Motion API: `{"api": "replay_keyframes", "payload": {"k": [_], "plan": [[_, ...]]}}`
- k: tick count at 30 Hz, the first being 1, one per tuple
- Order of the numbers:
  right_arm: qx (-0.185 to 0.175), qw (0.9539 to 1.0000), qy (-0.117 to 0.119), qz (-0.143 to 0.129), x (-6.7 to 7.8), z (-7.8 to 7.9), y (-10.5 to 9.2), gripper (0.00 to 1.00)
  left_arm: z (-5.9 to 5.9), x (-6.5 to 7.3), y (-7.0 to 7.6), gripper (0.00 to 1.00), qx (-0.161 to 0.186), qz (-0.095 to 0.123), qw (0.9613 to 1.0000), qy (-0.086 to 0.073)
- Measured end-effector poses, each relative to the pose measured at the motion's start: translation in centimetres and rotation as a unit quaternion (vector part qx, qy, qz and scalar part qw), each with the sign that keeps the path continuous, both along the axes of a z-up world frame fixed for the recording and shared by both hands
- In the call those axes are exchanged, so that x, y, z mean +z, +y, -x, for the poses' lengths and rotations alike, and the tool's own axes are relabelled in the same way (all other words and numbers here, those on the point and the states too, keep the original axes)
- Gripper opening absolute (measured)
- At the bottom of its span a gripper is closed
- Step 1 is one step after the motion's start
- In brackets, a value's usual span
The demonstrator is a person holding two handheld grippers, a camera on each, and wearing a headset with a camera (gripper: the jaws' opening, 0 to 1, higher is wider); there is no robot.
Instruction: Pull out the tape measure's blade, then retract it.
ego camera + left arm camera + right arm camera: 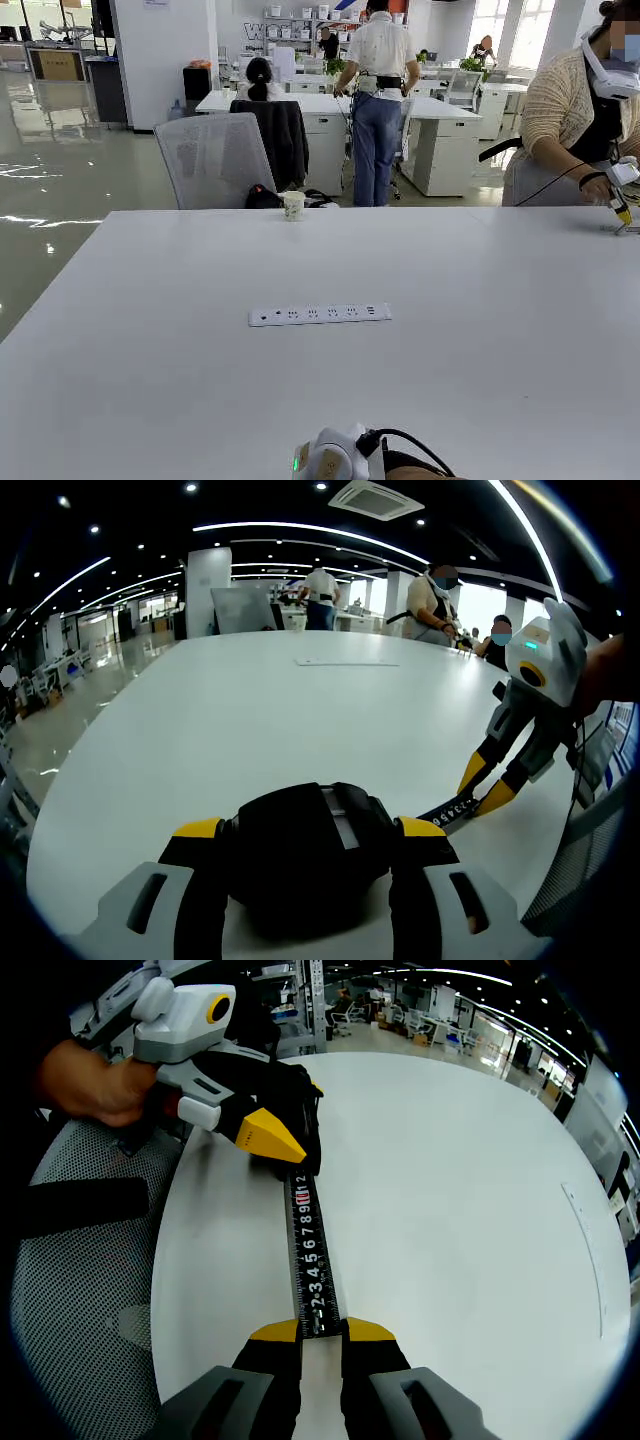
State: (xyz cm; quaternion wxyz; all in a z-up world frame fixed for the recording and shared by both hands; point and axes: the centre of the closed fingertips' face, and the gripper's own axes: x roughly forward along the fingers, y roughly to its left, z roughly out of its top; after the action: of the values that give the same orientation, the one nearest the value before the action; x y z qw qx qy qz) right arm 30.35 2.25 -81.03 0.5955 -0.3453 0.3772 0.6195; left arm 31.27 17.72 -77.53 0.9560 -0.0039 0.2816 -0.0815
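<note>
Tape measure [300, 875] clamped in L tongs [308, 828], blade [307, 1230] tip pinched in R tongs [322, 1331]

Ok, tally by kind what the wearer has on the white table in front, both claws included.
tape measure: 1
power strip: 1
paper cup: 1
claws: 2 (left claw, right claw)
Total: 5

The blade [308, 1250] has its tip hidden between the right gripper's [322, 1332] jaws. The left gripper [292, 1110] covers much of the tape measure case [296, 1156]. The head view's bottom edge cuts off a gripper [335, 458].
</note>
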Motion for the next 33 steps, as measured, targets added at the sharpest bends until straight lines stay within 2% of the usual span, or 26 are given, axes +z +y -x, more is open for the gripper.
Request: {"api": "replay_keyframes", "payload": {"k": [33], "plan": [[0.0,1.0,0.002,0.001,0.04,0.06,0.84,0.11,0.03,0.03,-0.07,0.61,-0.002,0.0,1.0,0.001]]}}
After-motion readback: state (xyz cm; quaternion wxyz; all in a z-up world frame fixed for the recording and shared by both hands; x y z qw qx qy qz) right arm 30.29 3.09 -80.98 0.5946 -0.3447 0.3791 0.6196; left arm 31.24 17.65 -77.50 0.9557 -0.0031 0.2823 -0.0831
